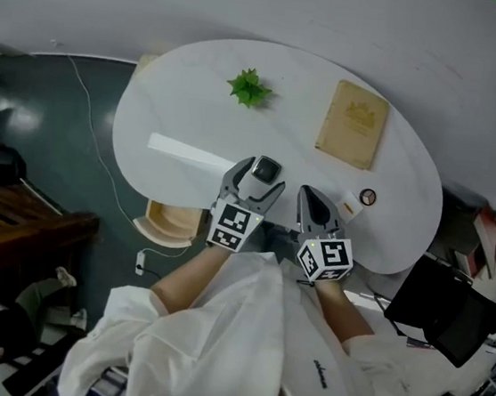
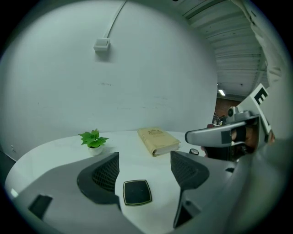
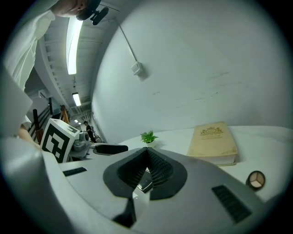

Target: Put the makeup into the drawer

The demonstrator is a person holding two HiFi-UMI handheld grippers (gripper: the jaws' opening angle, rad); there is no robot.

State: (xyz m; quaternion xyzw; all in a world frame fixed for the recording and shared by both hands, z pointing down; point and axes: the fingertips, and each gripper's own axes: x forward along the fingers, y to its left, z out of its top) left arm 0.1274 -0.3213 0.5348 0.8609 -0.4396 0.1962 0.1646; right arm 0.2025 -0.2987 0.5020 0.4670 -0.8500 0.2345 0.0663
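A black square compact (image 2: 136,192) lies flat on the white table (image 1: 198,97), between the fingers of my left gripper (image 2: 144,160); the jaws stand apart and do not touch it. From the head view the same compact (image 1: 268,167) sits at the tip of the left gripper (image 1: 259,181). My right gripper (image 1: 312,201) hovers just right of it, jaws shut (image 3: 147,153) with only a pale sliver between them. A small round compact (image 3: 255,179) rests on the table to the right (image 1: 367,197), beside a small white tube (image 1: 349,205).
A beige book (image 1: 354,123) lies at the far right of the table and a small green plant (image 1: 249,87) stands at the far middle. A long white flat piece (image 1: 191,152) lies left of my grippers. A pale wooden piece (image 1: 171,224) shows below the near edge.
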